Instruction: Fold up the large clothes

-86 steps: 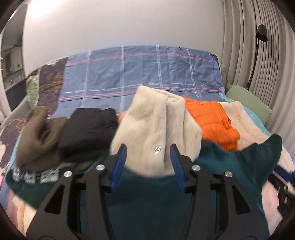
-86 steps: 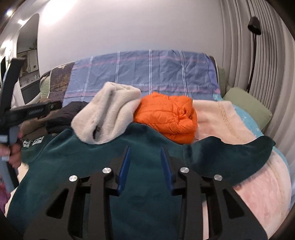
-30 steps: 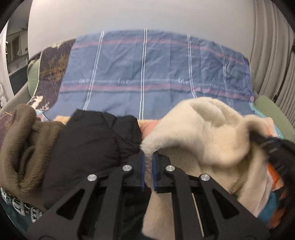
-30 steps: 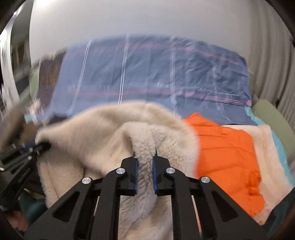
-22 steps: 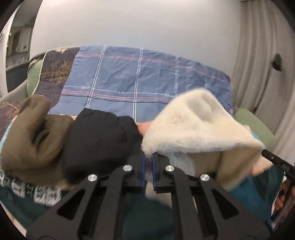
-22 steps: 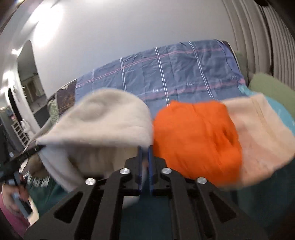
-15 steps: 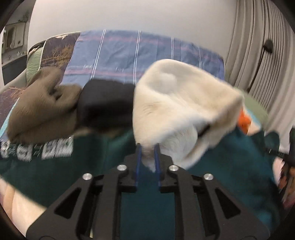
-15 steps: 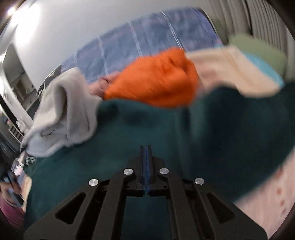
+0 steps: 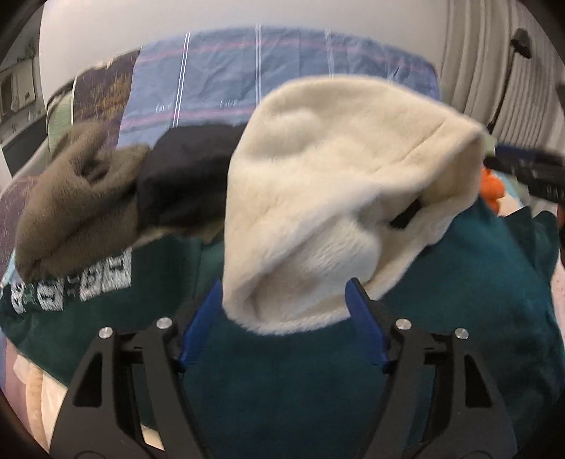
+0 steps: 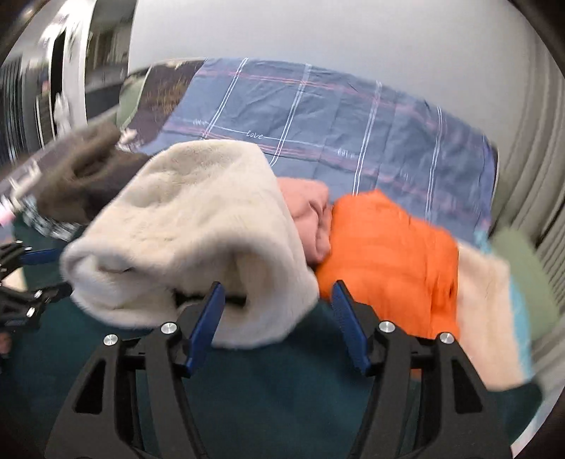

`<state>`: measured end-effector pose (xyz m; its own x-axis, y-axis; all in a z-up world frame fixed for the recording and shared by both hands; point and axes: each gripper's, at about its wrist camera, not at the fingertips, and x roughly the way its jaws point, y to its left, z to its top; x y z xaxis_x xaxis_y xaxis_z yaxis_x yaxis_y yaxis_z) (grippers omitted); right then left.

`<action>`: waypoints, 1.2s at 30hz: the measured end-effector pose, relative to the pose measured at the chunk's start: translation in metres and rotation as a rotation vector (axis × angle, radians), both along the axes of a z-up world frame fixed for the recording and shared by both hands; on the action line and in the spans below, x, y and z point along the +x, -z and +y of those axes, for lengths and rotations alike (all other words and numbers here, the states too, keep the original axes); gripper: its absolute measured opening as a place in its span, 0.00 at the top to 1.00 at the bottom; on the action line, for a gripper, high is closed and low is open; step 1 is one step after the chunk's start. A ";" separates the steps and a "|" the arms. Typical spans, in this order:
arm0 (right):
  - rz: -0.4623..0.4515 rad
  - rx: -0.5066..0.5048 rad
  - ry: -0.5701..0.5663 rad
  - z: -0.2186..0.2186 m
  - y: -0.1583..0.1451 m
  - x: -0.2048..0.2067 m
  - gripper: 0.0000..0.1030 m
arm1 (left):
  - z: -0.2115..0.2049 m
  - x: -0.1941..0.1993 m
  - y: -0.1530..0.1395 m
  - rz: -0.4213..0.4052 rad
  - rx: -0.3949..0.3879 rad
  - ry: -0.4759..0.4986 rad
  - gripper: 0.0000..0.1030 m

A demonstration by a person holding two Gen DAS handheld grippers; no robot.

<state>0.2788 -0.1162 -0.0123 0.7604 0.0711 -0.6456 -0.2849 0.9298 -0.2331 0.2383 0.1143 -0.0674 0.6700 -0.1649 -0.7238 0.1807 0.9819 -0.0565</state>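
Low in the frame my left tongs (image 9: 284, 310) and right tongs (image 10: 275, 307) have just spread apart and let go. The fluffy cream coat (image 9: 339, 190) now sits mid-frame on the green top (image 9: 282, 381). Next I can fold it

Blue plaid sheet (image 10: 335, 116) covers bed rear. Green pillow (image 10: 522, 279) at right edge. Floor lamp (image 9: 519, 46) against pleated curtain (image 9: 473, 53). White wall (image 10: 317, 31) behind.

1. A home bedroom: a bed under a blue plaid cotton bedspread (image 10: 317, 116), heaped with clothes
2. Pale ribbed curtains (image 9: 469, 53) and a black floor lamp (image 9: 521, 39) stand alongside
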 end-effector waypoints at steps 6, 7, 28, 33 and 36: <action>-0.104 -0.151 0.046 0.033 0.011 0.033 0.71 | 0.028 0.032 0.023 0.102 -0.133 -0.063 0.58; -0.141 -0.152 0.046 0.035 0.008 0.032 0.93 | 0.029 0.038 0.024 0.116 -0.173 -0.050 0.73; 0.173 0.291 0.112 -0.127 0.072 -0.156 0.66 | -0.018 -0.153 -0.023 -0.156 0.165 0.165 0.73; 0.053 0.370 0.045 -0.121 0.022 -0.165 0.48 | 0.010 -0.158 -0.058 -0.225 0.006 0.121 0.49; 0.009 0.396 -0.022 -0.104 -0.003 -0.144 0.31 | -0.006 -0.123 -0.074 -0.229 -0.030 0.164 0.34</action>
